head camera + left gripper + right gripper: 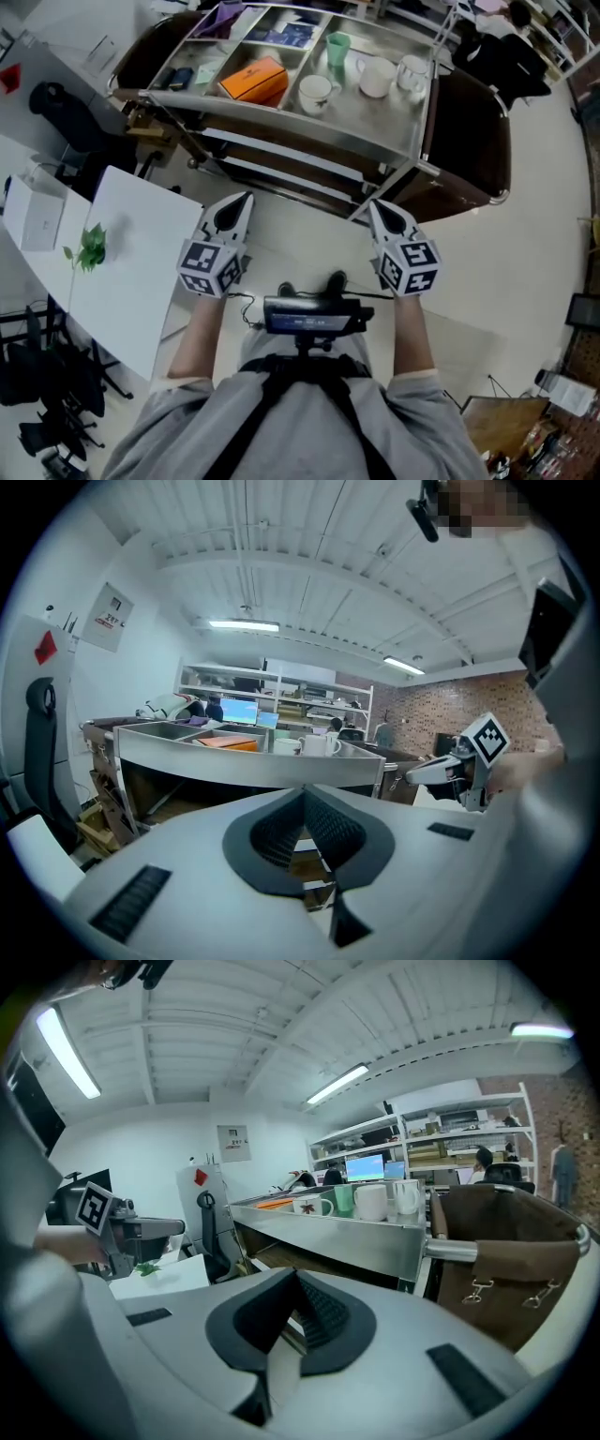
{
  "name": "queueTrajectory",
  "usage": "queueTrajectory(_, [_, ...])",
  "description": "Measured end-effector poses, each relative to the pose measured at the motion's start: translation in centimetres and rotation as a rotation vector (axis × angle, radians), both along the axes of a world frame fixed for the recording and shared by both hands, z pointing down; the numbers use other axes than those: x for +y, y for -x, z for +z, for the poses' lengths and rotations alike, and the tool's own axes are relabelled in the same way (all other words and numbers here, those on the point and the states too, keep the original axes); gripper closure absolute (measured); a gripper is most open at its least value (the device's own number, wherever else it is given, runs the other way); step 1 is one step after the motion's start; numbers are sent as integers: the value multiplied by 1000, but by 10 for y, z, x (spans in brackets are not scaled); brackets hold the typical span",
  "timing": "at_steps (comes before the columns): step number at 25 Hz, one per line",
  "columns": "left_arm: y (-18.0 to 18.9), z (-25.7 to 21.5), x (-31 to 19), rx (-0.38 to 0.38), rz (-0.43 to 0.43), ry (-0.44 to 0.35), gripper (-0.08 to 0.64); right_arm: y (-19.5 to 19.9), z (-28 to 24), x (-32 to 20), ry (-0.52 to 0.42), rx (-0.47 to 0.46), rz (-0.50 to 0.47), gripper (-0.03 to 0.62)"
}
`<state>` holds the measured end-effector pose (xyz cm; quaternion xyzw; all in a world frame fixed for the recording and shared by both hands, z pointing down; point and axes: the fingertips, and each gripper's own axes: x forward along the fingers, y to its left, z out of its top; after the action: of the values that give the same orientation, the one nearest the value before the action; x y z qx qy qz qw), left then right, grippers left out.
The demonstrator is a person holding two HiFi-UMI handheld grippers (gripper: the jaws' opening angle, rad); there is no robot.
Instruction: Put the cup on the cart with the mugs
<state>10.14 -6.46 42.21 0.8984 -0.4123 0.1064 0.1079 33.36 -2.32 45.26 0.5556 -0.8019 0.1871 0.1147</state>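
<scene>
Sitting in cart (281, 125) | green cup (337, 47) beside mugs (377, 77) | orange box (253, 80) separate

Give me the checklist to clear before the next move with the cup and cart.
1. Green cup on the cart tray beside the mugs: ok.
2. Green cup upright: ok.
3. Left gripper shut and empty: ok.
4. Right gripper shut and empty: ok.
5. Both grippers apart from the cart: ok.
6. Green cup empty inside: cannot tell.
</scene>
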Motion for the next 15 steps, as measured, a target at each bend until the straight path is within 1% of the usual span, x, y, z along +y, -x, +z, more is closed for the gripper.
queueTrajectory(5, [6, 3, 10, 21, 32, 9, 555, 2, 3, 15, 8, 21, 37, 592])
queueTrajectory(10, [14, 1, 12, 36, 33, -6, 555, 7, 2, 24, 7, 21, 55, 591])
queueTrajectory(15, [15, 6, 19, 57, 65, 12, 555, 9, 2, 30, 4, 28, 64, 591])
